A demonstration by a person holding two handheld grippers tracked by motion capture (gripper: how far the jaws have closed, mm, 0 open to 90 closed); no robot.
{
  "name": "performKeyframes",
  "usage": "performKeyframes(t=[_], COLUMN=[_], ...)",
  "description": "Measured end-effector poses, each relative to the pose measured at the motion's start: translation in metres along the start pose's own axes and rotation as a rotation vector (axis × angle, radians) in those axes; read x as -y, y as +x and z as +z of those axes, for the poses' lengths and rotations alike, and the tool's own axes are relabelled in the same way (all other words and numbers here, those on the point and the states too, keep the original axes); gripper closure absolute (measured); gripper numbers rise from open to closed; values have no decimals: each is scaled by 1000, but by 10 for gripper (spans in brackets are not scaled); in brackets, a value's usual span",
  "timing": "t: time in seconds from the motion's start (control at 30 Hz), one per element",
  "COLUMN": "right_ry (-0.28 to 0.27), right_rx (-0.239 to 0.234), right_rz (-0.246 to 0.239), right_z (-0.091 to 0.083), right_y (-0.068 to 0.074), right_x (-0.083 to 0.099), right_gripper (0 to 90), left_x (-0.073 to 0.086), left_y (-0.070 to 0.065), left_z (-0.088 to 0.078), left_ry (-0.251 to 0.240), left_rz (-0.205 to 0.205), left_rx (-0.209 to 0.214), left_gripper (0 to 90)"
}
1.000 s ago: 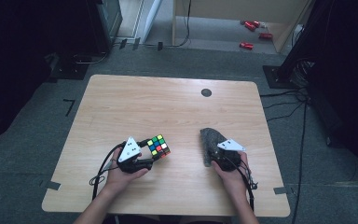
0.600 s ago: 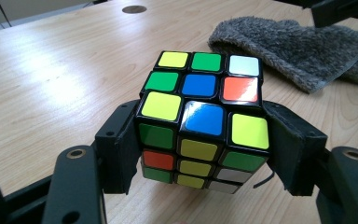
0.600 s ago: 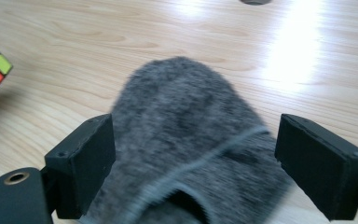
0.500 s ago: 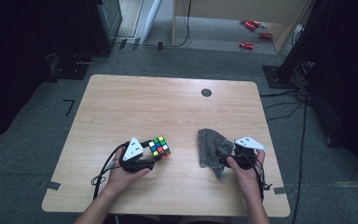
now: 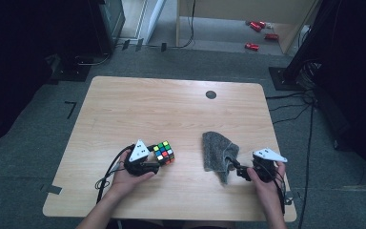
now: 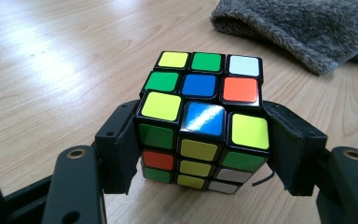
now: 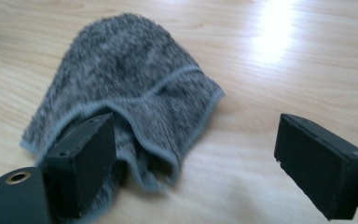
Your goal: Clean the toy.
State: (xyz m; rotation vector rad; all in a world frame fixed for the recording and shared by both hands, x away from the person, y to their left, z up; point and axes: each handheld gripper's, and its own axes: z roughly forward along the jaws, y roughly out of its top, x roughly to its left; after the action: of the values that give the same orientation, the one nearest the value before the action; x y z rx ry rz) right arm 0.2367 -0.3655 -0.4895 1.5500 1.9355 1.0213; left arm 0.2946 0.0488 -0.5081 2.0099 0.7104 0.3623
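Note:
A scrambled Rubik's cube (image 5: 163,151) stands on the wooden table (image 5: 171,105) at the front left. My left gripper (image 5: 159,160) is shut on it, with one black jaw pressed to each side of the cube (image 6: 203,121). A grey fluffy cloth (image 5: 217,150) lies crumpled at the front right. My right gripper (image 5: 234,165) is at the cloth's near right edge and its jaws have just been opening. In the right gripper view the jaws (image 7: 198,135) stand wide apart. A fold of the cloth (image 7: 135,79) lies against the left jaw, unpinched.
A small black round disc (image 5: 211,94) sits in the tabletop at the back right. Cables (image 5: 107,174) trail from both grippers to the front edge. Red objects (image 5: 252,46) lie on the floor beyond the table.
The right hand has slid to the right, off the cloth, and its jaws have opened and let the cloth go. The left gripper and the cube have not moved.

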Motion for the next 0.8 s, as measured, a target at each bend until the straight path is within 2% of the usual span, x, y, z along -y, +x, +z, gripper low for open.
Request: performKeyframes(t=[0.27,0.43,0.5,0.73,0.8], right_ry=[7,11,13,26,25], right_rx=[16,3,0,-17,-16], right_rz=[15,40,27,11,13], right_z=[-15,-17,-16,-13,-13], right_y=[-11,-16,-15,-15,-16], right_x=[19,30,30,31,31], right_gripper=[133,137,137,137,137], left_x=[0,1,2,0,-1], left_y=[0,1,2,0,-1], left_z=[1,2,4,9,11], left_ry=[-1,3,21,74,78], left_rz=[3,-13,-28,-3,-3], left_rx=[16,24,31,28,26], left_gripper=[345,338,318,209,209])
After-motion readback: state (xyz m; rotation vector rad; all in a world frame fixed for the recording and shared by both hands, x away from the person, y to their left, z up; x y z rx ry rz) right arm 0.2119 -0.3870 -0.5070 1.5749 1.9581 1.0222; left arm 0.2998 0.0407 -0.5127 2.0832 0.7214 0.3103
